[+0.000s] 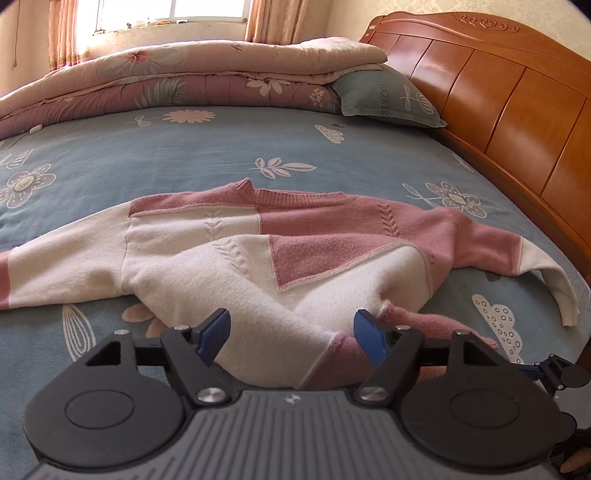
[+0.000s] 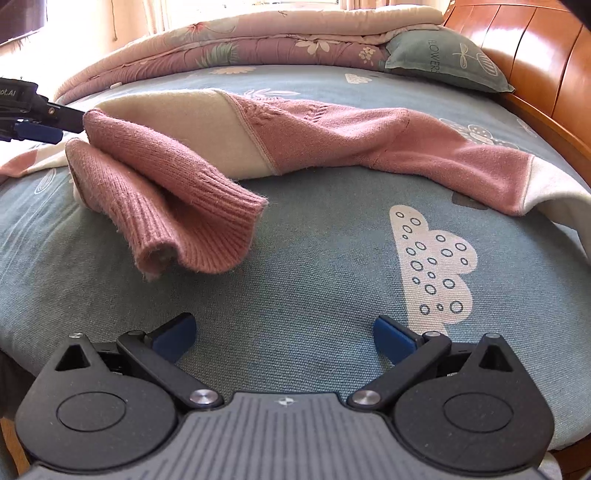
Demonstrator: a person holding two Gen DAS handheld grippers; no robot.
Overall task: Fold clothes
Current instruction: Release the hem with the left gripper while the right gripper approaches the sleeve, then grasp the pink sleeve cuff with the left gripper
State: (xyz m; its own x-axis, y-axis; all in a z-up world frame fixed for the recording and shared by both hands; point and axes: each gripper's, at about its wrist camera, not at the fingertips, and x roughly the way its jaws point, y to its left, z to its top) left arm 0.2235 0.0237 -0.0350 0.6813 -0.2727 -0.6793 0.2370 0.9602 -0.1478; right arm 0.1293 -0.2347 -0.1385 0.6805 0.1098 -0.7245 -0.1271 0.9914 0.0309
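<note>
A pink and cream knitted sweater [image 1: 236,258] lies spread on the blue flowered bedsheet [image 1: 184,155], collar away from me and sleeves out to both sides. Its lower part is bunched up and runs toward my left gripper [image 1: 293,338], which is open, the pink-edged hem lying between its blue pads [image 1: 216,334]. In the right wrist view the ribbed pink hem [image 2: 166,206] is rolled up on the sheet, a little ahead and left of my right gripper [image 2: 284,339]. That gripper is open over bare sheet [image 2: 314,258] with nothing between its fingers. The right sleeve [image 2: 461,166] trails off to the right.
A folded floral quilt [image 1: 184,74] and a grey-green pillow [image 1: 384,96] lie at the far side of the bed. The wooden headboard [image 1: 498,103] runs along the right. A curtained window [image 1: 170,14] is behind. The left gripper's body [image 2: 33,125] shows at the right wrist view's left edge.
</note>
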